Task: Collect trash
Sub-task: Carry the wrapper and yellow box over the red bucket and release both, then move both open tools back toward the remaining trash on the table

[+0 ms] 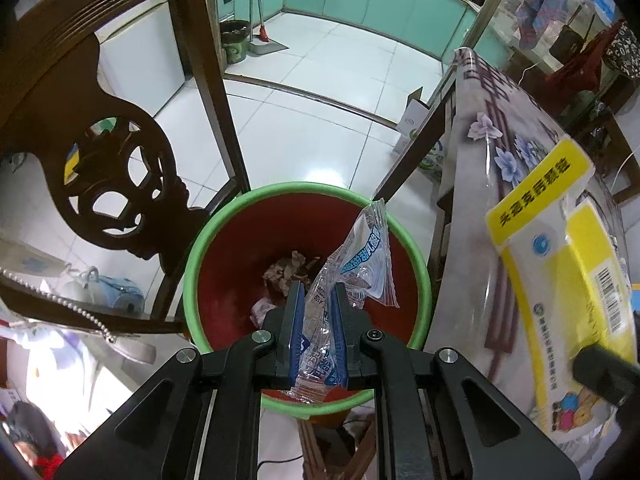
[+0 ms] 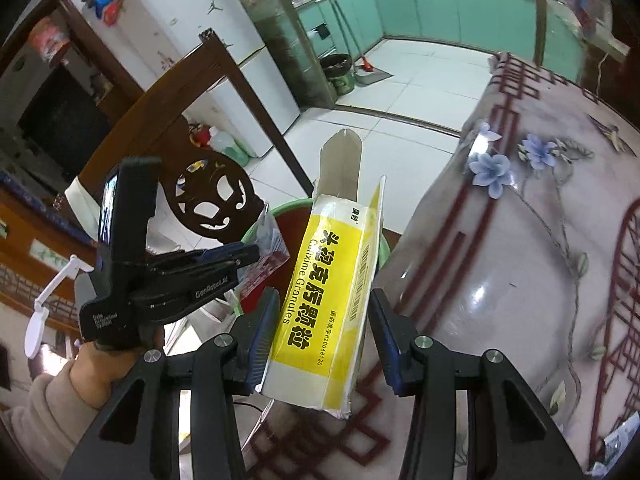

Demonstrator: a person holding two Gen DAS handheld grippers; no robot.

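My left gripper (image 1: 317,292) is shut on a clear plastic wrapper with blue print (image 1: 360,264) and holds it over a red bin with a green rim (image 1: 224,220). Crumpled paper (image 1: 288,272) lies in the bin. In the right wrist view, my right gripper (image 2: 324,304) has its jaws wide around a yellow and white medicine box (image 2: 324,304) with an open flap, tilted above the table edge. The left pad touches the box; a gap shows on the right side. The left gripper (image 2: 240,258), wrapper (image 2: 270,248) and bin (image 2: 280,212) show there at the left. The box also shows in the left wrist view (image 1: 560,280).
A table with a flowered cloth (image 2: 520,240) fills the right side. A dark carved wooden chair (image 1: 120,168) stands left of the bin. White tiled floor (image 1: 312,100) runs back to a kitchen with a second bin (image 1: 234,40) and a broom.
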